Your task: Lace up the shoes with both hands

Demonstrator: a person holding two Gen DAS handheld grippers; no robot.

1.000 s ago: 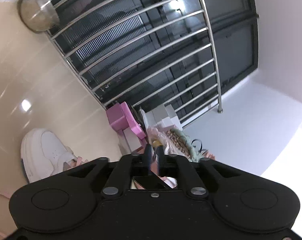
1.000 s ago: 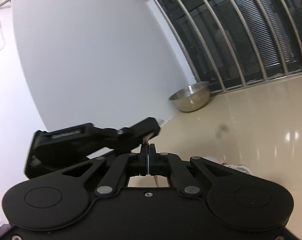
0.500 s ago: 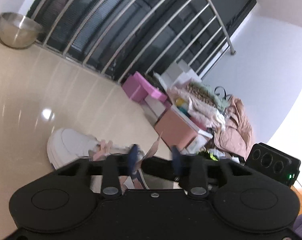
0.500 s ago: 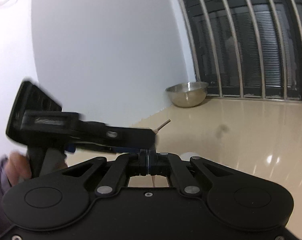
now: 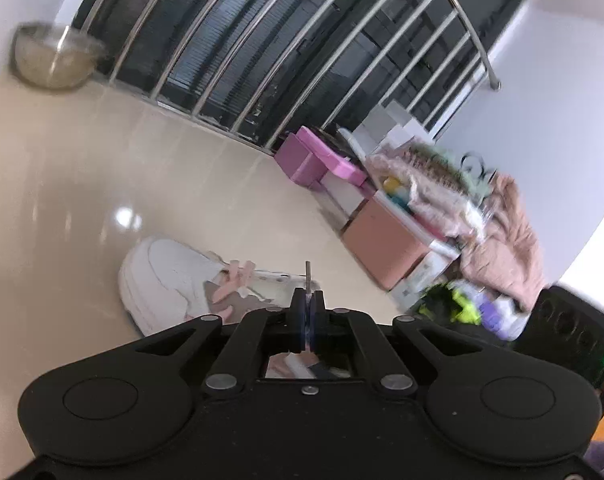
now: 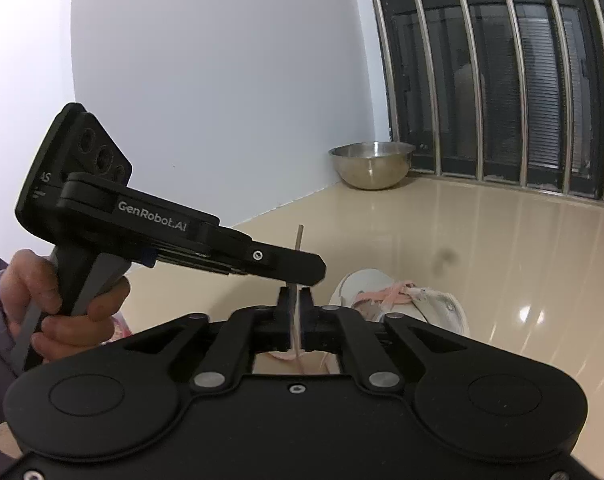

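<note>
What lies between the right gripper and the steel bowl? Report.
In the right wrist view, the left gripper crosses there, shut on the lace; beyond it, bare floor up to the steel bowl.

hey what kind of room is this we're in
Probably a room in a home, perhaps a spare or storage corner: glossy tile floor, a barred window, a steel bowl by the wall, and boxes heaped with clothes in the corner.
</note>
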